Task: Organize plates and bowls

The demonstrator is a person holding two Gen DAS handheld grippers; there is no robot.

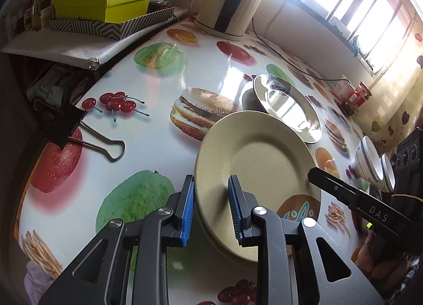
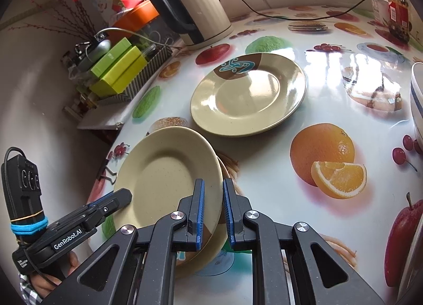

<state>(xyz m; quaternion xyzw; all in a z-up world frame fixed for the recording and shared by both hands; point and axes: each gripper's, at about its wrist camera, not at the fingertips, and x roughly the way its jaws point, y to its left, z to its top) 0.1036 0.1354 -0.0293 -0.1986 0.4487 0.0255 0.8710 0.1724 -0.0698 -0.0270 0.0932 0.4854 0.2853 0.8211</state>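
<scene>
Fruit-print table (image 2: 264,173); both tongs, left (image 1: 211,210), right (image 2: 213,215), seemingly clenched on speckled cream plate (image 2: 164,173).

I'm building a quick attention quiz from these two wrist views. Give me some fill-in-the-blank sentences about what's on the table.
1. The plain beige plate is held at its rim by ___ grippers: the left gripper and the right gripper.
2. The decorated plate lies flat farther back, its teal motif on a ___ patch.
3. The fruit printed on the tablecloth beside the right gripper, whole with a cut wedge, is an ___.

Missing words: two; brown; orange
</scene>
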